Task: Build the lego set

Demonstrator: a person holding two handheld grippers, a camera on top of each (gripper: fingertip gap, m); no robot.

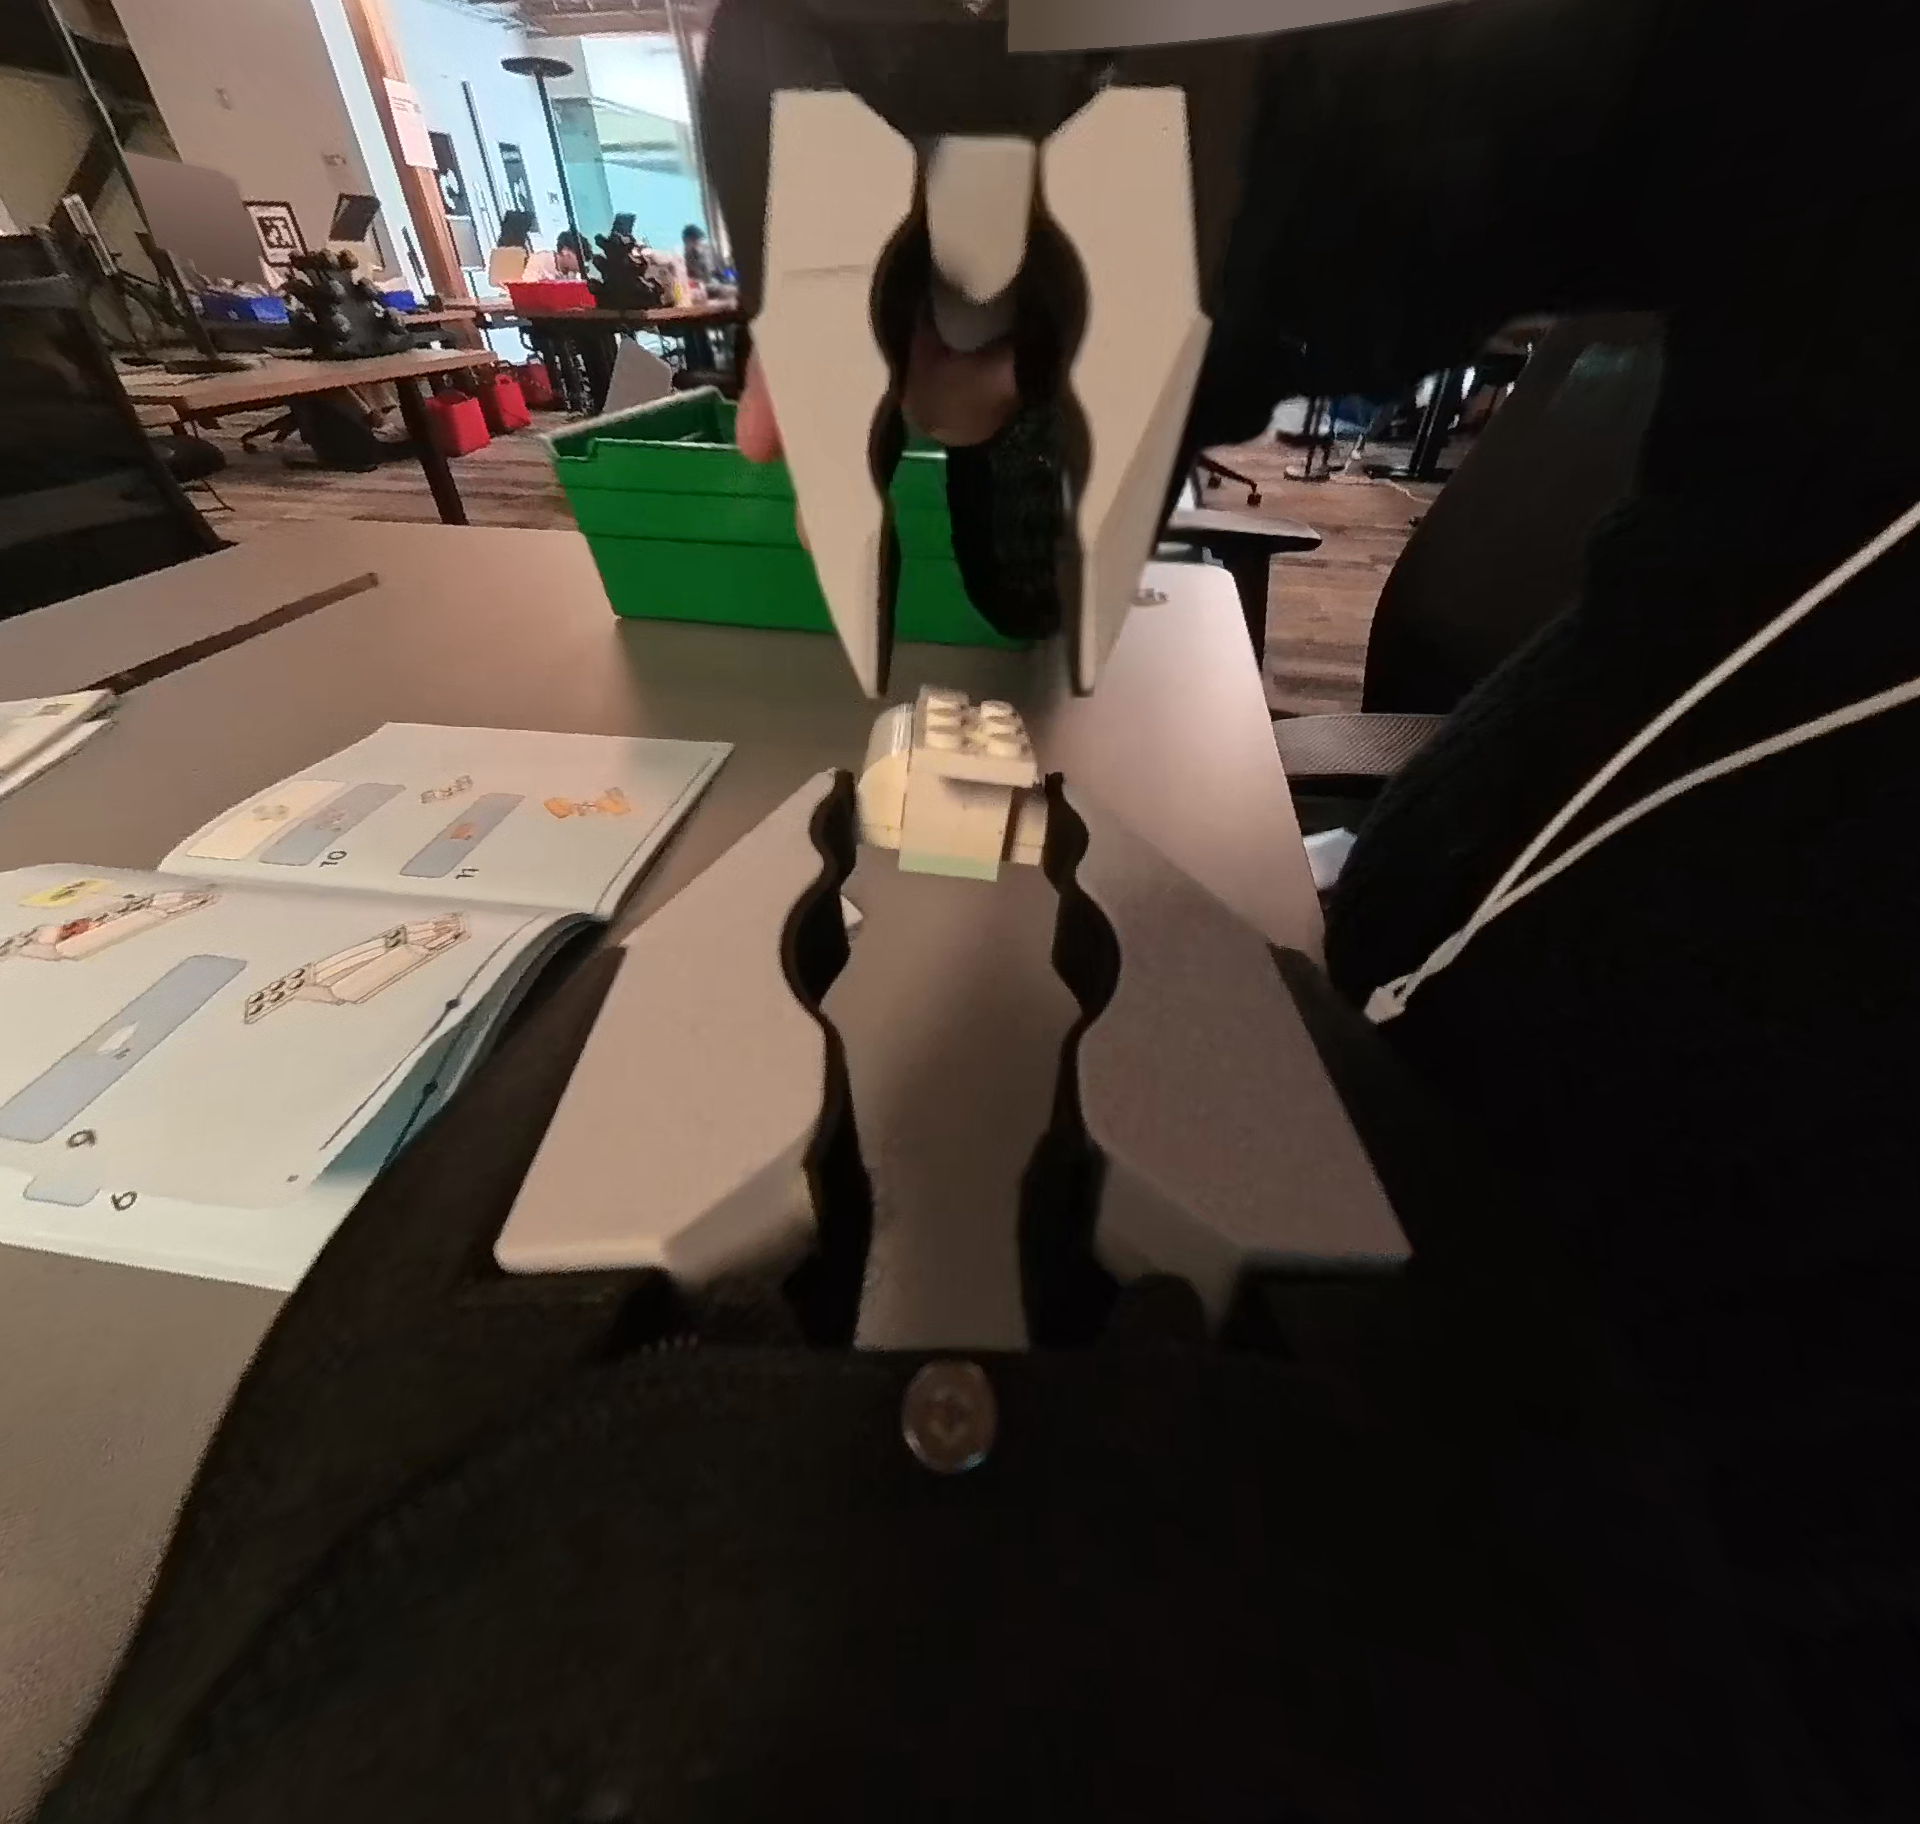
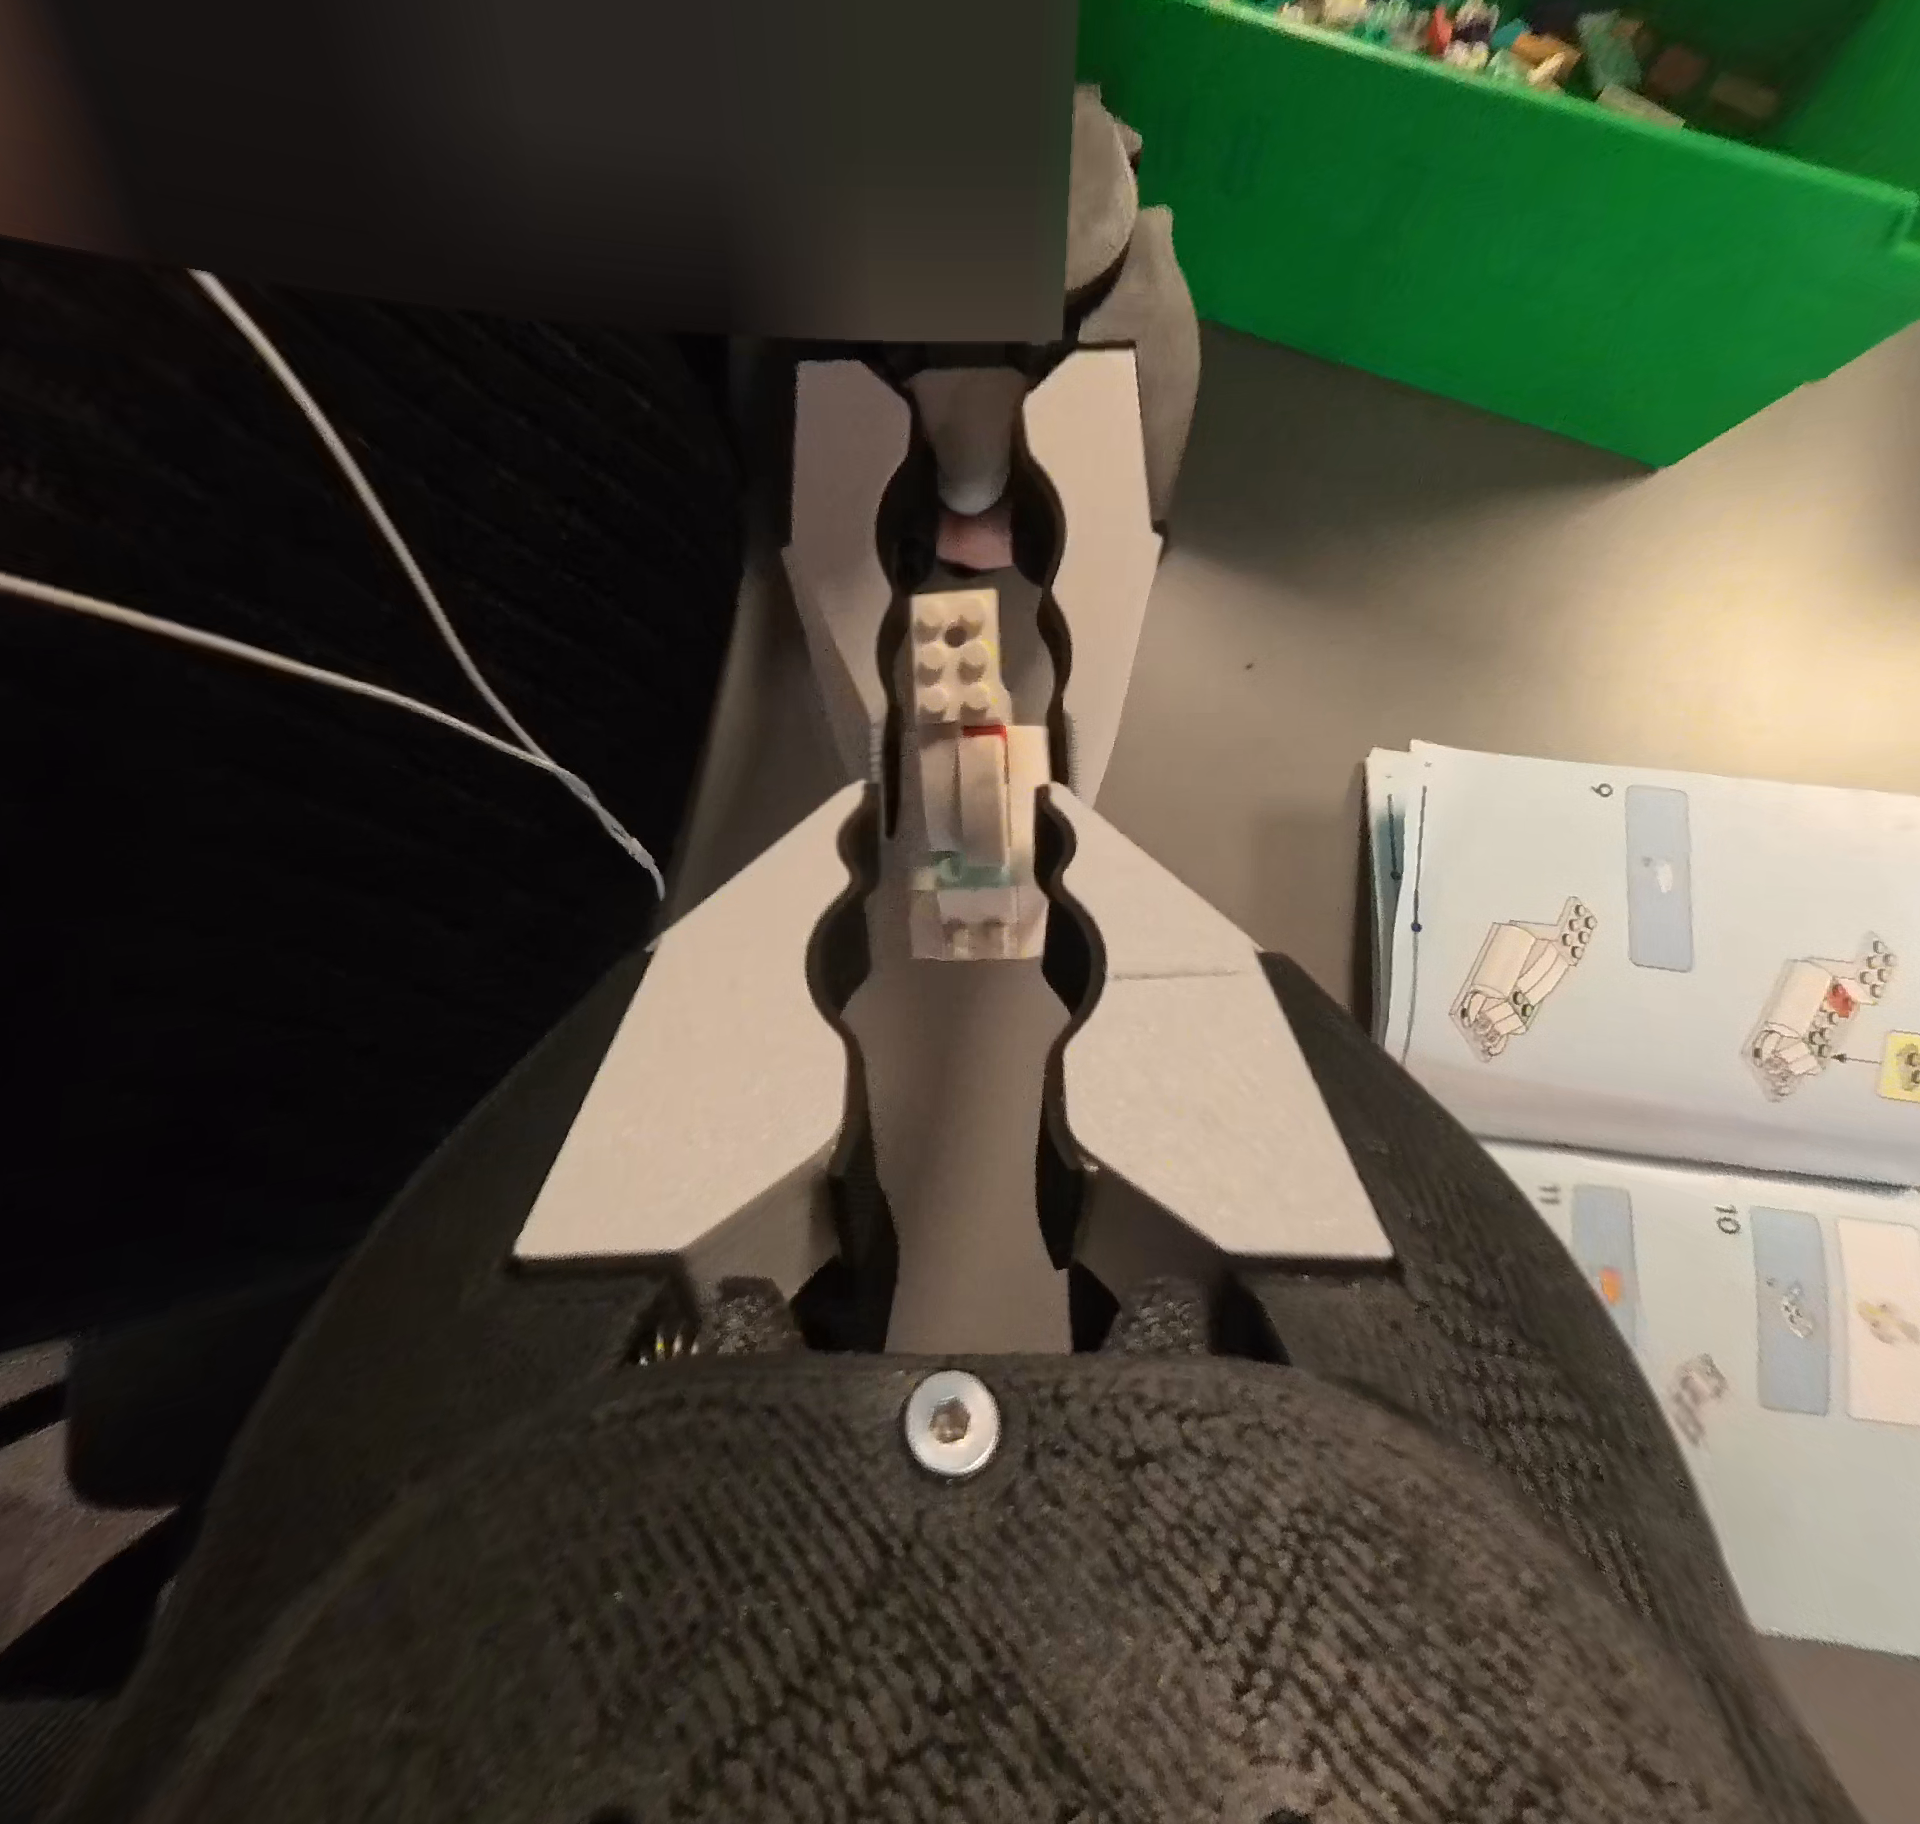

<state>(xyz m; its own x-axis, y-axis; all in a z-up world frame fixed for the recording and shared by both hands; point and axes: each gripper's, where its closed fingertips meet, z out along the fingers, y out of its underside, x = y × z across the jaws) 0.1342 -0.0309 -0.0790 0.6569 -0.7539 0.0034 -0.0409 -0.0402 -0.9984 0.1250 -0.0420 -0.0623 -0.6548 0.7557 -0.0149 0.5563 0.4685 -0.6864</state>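
Jaws on left gripper (image 1: 945, 787): clenched on the white lego assembly (image 1: 961, 808), pinched at the very tips and carried clear of the table (image 1: 416, 631).

Right gripper (image 1: 977, 683): jaws parted about a brick-width, nothing between them. It points straight down, tips just above the assembly, not touching as far as visible.

Key relation: the assembly lies directly below the right tips and straight out ahead of the left tips. Its long axis runs forward along the left fingers. The studded plate (image 1: 977, 730) is at the far end, studs up, facing the right jaws. From the right wrist view that axis runs crosswise to the right jaws' closing direction, so they would close across the short width.

Judgement: right gripper is the free one and the nearer to the studs. The next piece or press probably comes from it, straight down, with the left bracing.

Green bin (image 1: 707, 548) of loose parts sits beyond the right tips. Open instruction booklet (image 1: 364, 891) lies off to the left of the left jaws.
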